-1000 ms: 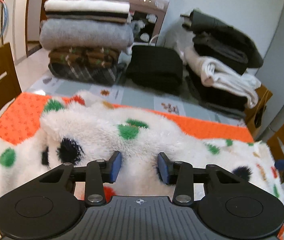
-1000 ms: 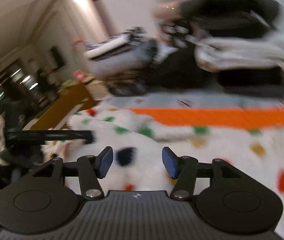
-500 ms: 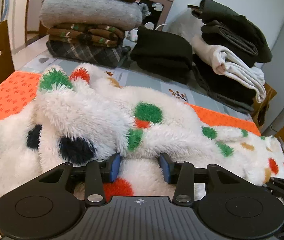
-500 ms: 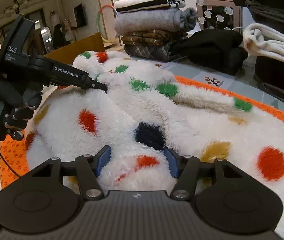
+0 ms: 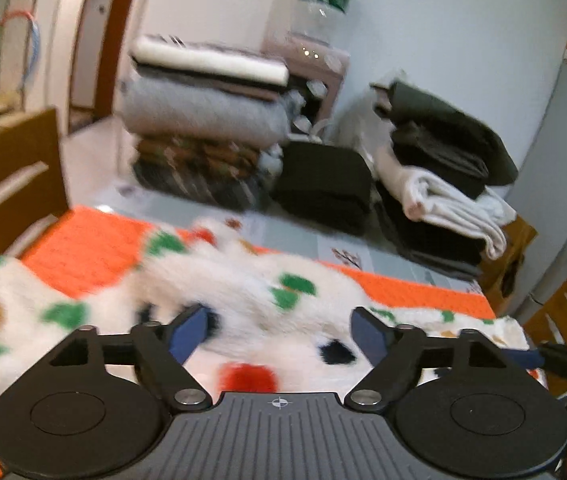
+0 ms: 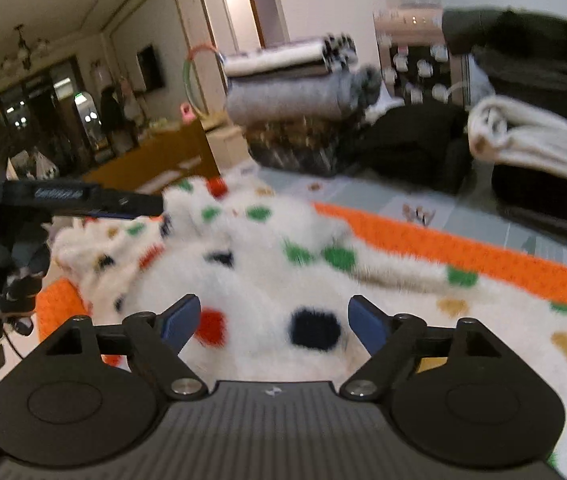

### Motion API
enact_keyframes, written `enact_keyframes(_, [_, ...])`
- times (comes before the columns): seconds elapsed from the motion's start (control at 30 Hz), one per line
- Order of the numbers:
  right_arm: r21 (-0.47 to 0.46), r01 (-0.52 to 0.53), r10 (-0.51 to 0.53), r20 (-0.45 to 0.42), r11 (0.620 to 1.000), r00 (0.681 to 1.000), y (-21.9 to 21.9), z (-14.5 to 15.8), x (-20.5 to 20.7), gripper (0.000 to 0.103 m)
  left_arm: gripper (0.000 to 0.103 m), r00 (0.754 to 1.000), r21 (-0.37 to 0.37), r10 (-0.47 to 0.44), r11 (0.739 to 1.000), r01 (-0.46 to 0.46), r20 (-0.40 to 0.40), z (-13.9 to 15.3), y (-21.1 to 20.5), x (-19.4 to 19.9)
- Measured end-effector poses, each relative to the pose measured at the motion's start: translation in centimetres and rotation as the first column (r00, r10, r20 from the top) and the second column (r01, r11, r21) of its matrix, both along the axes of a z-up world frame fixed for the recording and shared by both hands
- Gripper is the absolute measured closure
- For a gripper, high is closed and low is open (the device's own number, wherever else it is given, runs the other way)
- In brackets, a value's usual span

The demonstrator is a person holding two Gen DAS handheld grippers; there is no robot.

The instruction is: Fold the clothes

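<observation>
Left wrist view: our left gripper (image 5: 279,330) fills the foreground, its blue pads spreading apart with nothing pinched between them. Just beyond the fingertips lies the fluffy white garment (image 5: 243,300), dotted green, red and black, heaped in soft ridges on an orange mat (image 5: 83,244). In the right wrist view our right gripper (image 6: 273,320) is likewise opening, empty, hovering over the same fleece with a black spot between its pads. To its left, the left gripper reaches in beside a bunched corner. Farther off stand a stack of folded clothes (image 5: 203,128), a black folded pile (image 5: 323,184) and a looser dark and white heap (image 5: 443,176). We judge the risk is this: the thick pile may spring back and undo the fold once released, or a pad may snag fibres and drag the layer askew.
</observation>
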State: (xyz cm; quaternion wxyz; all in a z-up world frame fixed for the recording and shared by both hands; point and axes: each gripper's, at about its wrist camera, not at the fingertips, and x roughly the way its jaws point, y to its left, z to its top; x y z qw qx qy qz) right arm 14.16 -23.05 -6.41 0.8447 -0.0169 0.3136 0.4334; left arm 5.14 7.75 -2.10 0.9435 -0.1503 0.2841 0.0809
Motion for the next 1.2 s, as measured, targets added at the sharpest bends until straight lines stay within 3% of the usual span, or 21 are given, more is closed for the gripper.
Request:
enact_keyframes(0.27, [0.019, 0.068, -0.068, -0.034, 0.997, 0.997, -0.3, 2.6, -0.1, 0.01, 0.01, 0.983, 0.013, 0.184, 0.983, -0.184, 0.008, 2.4, 5.2, -6.5])
enact_keyframes(0.53, [0.008, 0.147, -0.146, -0.071, 0.989, 0.987, 1.6, 3.1, -0.3, 0.009, 0.01, 0.926, 0.044, 0.374, 0.927, -0.373, -0.045, 1.5, 14.3, -9.6])
enact_keyframes(0.8, [-0.013, 0.259, -0.259, -0.091, 0.966, 0.962, 6.5, 4.2, -1.2, 0.009, 0.01, 0.872, 0.104, 0.474, 0.88, -0.464, -0.122, -0.6, 24.2, -10.1])
enact_keyframes(0.97, [-0.03, 0.292, -0.294, -0.103, 0.956, 0.95, 10.6, 4.8, -2.0, 0.009, 0.012, 0.866, 0.089, 0.471, 0.882, -0.463, -0.169, -3.0, 28.9, -9.1])
enact_keyframes(1.2, [-0.048, 0.333, -0.336, -0.111, 0.942, 0.935, 15.5, 5.1, -3.4, 0.009, 0.018, 0.897, 0.034, 0.389, 0.92, -0.391, -0.21, -5.6, 31.9, -7.8])
